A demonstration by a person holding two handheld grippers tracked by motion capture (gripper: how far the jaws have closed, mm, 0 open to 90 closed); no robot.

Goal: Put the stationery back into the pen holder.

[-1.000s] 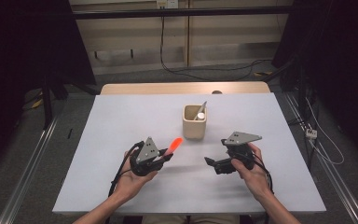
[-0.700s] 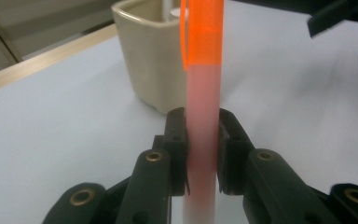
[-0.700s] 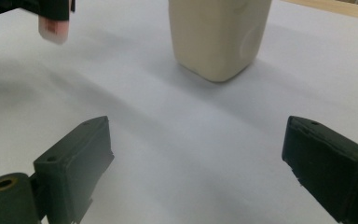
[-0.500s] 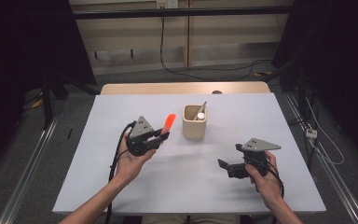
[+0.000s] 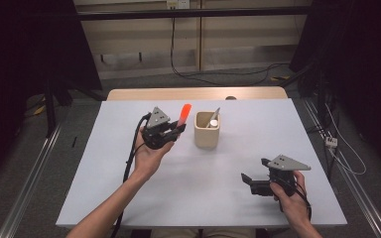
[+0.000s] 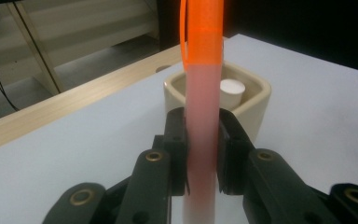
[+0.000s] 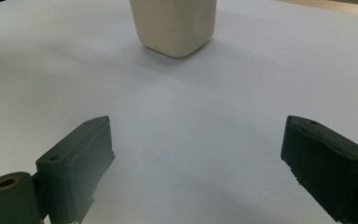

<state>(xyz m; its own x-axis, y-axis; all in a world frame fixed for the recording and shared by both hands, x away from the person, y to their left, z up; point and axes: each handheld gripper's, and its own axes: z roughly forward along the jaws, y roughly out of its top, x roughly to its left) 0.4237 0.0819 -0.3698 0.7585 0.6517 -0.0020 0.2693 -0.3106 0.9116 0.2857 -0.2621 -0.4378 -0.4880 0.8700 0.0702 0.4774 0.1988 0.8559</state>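
In the high view, a white table [image 5: 129,198] carries a cream square holder [image 5: 207,136] standing upright a little back of its middle, nearer the far edge than the near one, with a white-topped item [image 5: 214,122] and a thin grey stick leaning out of it. The left gripper [image 5: 177,130] is held above the table just left of the holder, its jaws closed on an orange-tipped pen [image 5: 184,113] that tilts up and toward the far edge. The right gripper [image 5: 253,174] sits low near the near right corner, well apart from the holder, jaws spread with nothing between them.

In the left gripper view, the two black jaws press against both sides of the pen [image 6: 203,121] — a pale pink barrel with a bright orange cap and clip at the top, rising straight up. Behind it stands the holder [image 6: 251,100], the white round top showing inside its rim.

In the right gripper view, the jaws stand wide apart over bare table [image 7: 177,130] — the holder [image 7: 175,25] sits farther off, toward the top edge.
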